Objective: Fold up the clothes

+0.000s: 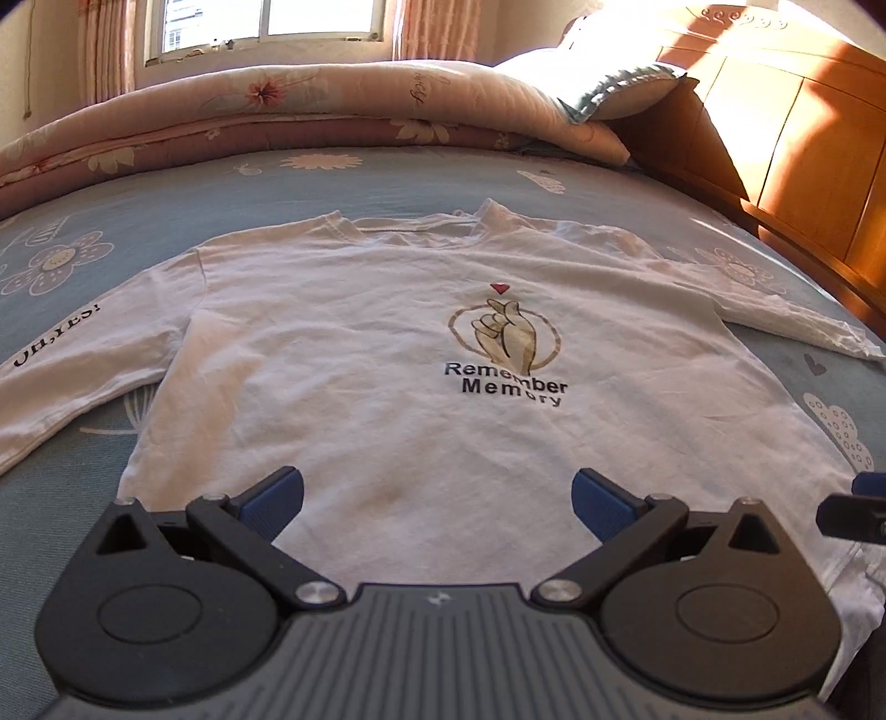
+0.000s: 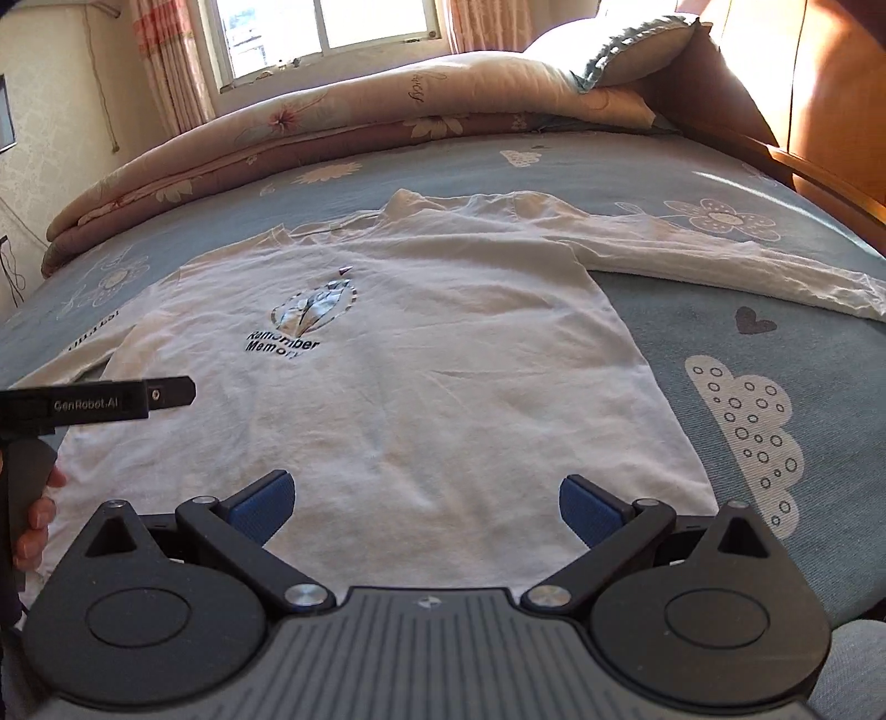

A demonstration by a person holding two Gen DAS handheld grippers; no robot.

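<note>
A: Left wrist view: white long-sleeve T-shirt (image 1: 387,360) lies face up and spread flat on the bed (image 1: 332,171), hem nearest the camera, collar away, both sleeves out to the sides. Left gripper (image 1: 437,498) hangs over the hem, jaws wide, nothing between them.

B: Right wrist view agrees. Right gripper (image 2: 426,507) also wide and empty, over the hem towards the shirt's right side. Right sleeve (image 2: 720,266) trails off across the blue sheet.

A: Step in hand, as I judge it: first fold not begun. Good practice would be to pinch one layer at a sleeve or side seam, lift low, and carry it across the print without dragging the body cloth.

B: Thin cotton, already creased; likely to bunch if both layers get caught.

A: Containers?

B: None visible. Only a folded floral quilt (image 2: 332,127) and a pillow (image 2: 609,44) beyond the collar, well apart from the shirt.
</note>
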